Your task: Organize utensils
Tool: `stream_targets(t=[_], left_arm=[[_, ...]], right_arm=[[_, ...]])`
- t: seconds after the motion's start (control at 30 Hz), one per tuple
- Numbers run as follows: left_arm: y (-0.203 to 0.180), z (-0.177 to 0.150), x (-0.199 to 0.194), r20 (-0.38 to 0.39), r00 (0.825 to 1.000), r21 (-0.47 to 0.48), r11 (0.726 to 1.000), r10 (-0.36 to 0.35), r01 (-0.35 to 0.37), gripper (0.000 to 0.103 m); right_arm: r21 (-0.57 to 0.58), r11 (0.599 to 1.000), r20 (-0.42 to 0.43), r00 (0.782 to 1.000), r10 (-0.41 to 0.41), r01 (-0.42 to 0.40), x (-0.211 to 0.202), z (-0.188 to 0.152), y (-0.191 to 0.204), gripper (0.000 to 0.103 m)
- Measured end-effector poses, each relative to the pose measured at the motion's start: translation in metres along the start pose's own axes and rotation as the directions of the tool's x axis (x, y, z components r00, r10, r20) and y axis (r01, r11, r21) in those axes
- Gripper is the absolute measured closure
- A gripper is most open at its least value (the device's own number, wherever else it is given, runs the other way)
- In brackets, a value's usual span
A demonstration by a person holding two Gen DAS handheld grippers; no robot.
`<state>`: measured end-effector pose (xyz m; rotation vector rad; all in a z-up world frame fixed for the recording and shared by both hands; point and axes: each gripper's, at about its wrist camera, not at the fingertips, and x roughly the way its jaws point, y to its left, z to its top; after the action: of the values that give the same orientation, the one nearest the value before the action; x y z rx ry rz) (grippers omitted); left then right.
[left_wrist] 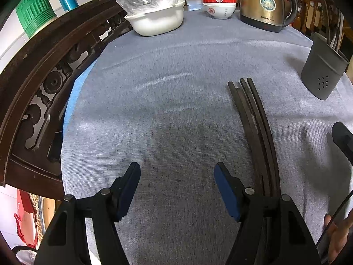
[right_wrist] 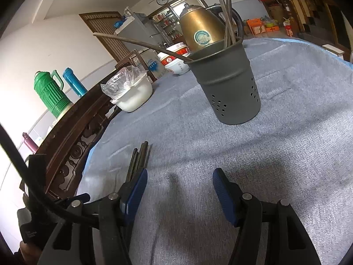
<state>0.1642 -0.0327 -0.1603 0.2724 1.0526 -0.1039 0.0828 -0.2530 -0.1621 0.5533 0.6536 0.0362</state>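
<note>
Chopsticks [left_wrist: 256,128] lie bundled on the cloth, near the grey holder [right_wrist: 225,81] w/ others inside. Your left gripper [left_wrist: 176,187] & right gripper [right_wrist: 178,190] hang apart, empty. Risk: grabbing several, they slip & scatter.

Matt holder [right_wrist: 227,88], woven cloth [left_wrist: 176,88]

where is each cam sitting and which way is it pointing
Left wrist view: on the left gripper, angled steeply down at the grey tablecloth; dark wooden chopsticks lie right of its open blue-padded fingers; a hand shows bottom right.
Right wrist view: on the right gripper, tilted less steeply, facing the dark grey perforated utensil holder; its fingers are open.
Shared: chopsticks, holder, brass-coloured kettle, stacked red-and-white bowls, white plastic basin.
</note>
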Motion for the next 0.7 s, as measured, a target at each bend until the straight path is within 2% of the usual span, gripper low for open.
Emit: stream_targets(t=[0.7], left_arm=[[-0.0007, 0.0023, 0.0049, 0.003, 1.0, 0.002, 1.0, -0.014, 0.014, 0.033]], right_arm=[[0.018, 1.0, 0.003, 1.0, -0.002, 0.002, 0.0016, 0.0016, -0.0039, 0.038]])
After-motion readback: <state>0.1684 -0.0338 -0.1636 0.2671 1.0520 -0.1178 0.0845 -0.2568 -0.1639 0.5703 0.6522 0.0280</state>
